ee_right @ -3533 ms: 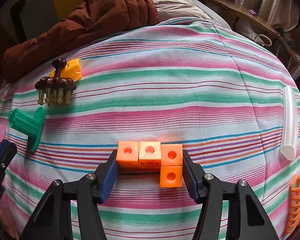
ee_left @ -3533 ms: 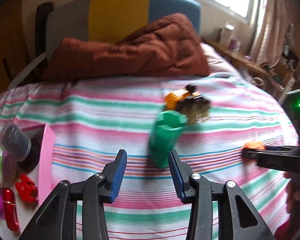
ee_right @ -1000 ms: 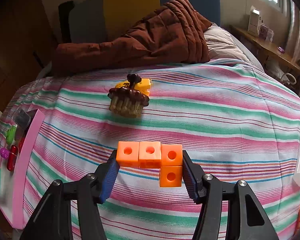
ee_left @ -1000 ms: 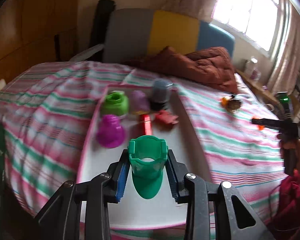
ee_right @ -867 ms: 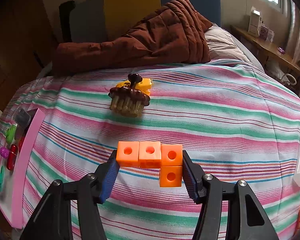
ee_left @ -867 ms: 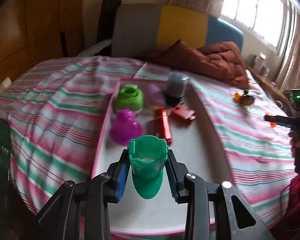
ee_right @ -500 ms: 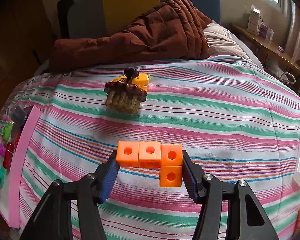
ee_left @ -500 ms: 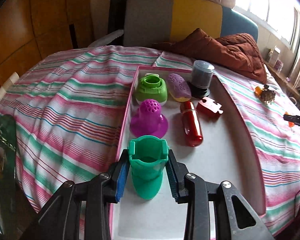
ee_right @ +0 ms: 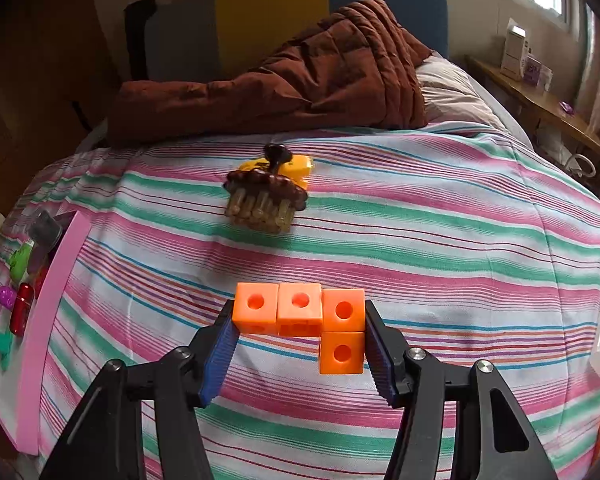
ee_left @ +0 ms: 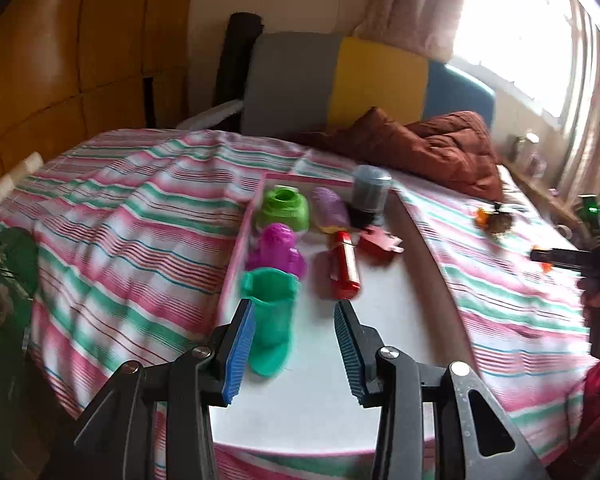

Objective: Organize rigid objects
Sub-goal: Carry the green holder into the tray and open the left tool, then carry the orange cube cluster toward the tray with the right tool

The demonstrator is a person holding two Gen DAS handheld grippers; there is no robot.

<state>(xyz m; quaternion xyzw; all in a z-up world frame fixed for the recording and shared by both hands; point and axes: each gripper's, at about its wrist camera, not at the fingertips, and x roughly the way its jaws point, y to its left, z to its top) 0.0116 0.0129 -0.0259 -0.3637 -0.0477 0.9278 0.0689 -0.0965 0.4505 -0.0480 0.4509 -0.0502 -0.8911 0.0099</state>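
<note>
Bed: striped sheet, brown quilt at the far end, padded headboard and window behind.

Tray: pink rim, white floor, on the sheet's left side; toys crowd its far half, near half bare.

Left gripper: jaws opening, green cup between them, against the left pad, clear of the right, by the tray's left rim.

Right gripper: clamped on orange cubes, above open sheet.

Brush: mid-sheet, far of the cubes.
</note>
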